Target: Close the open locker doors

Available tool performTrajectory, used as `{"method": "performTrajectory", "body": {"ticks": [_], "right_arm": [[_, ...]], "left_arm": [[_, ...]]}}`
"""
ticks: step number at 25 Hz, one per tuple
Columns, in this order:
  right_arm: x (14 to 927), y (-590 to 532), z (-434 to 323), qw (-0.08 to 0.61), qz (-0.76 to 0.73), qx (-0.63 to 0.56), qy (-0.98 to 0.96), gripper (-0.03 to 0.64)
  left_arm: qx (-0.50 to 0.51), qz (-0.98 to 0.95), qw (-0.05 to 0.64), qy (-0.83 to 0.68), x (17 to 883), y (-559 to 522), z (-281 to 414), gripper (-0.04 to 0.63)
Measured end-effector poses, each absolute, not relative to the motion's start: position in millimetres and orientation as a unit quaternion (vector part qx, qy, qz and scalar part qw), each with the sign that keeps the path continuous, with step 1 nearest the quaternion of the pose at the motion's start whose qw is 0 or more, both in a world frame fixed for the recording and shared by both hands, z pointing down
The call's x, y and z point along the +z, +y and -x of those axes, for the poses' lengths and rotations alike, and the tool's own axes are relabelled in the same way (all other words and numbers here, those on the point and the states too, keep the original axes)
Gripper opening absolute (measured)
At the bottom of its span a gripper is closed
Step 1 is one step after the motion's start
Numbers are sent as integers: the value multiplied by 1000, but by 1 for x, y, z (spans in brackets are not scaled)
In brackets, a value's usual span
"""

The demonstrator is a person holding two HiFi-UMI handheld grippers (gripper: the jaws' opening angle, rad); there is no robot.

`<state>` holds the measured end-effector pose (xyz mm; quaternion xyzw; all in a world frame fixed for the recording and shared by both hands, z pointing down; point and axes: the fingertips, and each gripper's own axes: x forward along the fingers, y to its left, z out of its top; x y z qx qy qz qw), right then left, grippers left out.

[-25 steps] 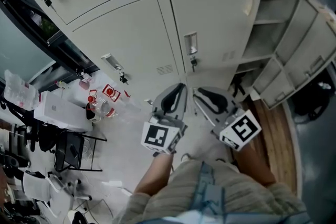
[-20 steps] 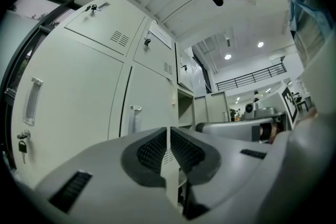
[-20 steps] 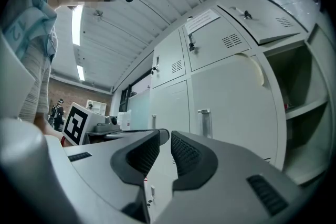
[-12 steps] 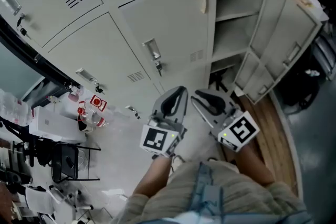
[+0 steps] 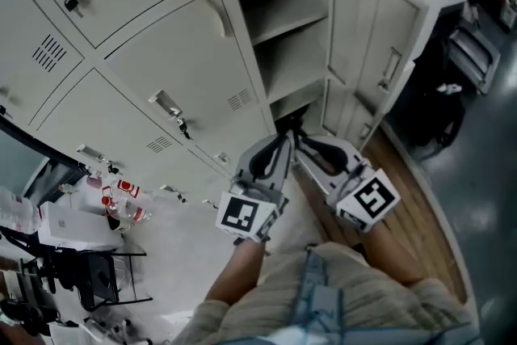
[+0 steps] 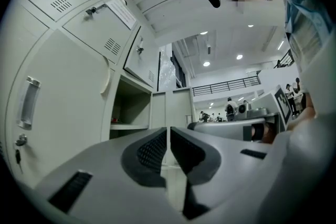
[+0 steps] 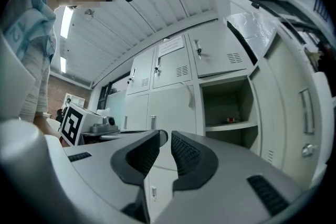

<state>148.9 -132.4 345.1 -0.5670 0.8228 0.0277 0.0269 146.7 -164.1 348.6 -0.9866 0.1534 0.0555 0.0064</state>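
Lockers first: closed pale grey metal doors [image 5: 161, 52] fill the left side. Next is the left gripper [image 5: 281, 140], jaws pinched together on nothing, then the right gripper [image 5: 302, 143], same deal, clamped and empty. Both hang low near the open locker compartment with its shelf [image 5: 287, 16], not touching it. Its grey metal door [image 5: 376, 44] swings wide on the right. My worry: a pinched tip skidding off that smooth panel, or a hard shove bouncing it back unlatched.
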Motion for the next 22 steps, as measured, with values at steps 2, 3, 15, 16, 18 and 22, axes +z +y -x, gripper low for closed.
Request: {"method": "performTrajectory", "body": {"ticks": [2,3,15,16,18,22], "right_arm": [[345,-121,-169,24,578,27,815,62],[345,-114,-179,23,584,27,811,62],[357,-74,-310,11,687,29,726,63],[357,-73,-318,10,696,27,718,62],[358,-71,-336,9,715,29,699,61],[359,-68,-365,3,741,28,671,63]], "left_arm": [[58,989,6,139,348,-153,-168,5],[59,989,6,132,347,-148,-179,5],[60,998,15,3,351,-101,-288,5],[60,998,13,-7,351,-102,-295,5],[60,998,11,-28,352,-102,-310,5],[58,996,10,-62,354,-104,-338,5]]}}
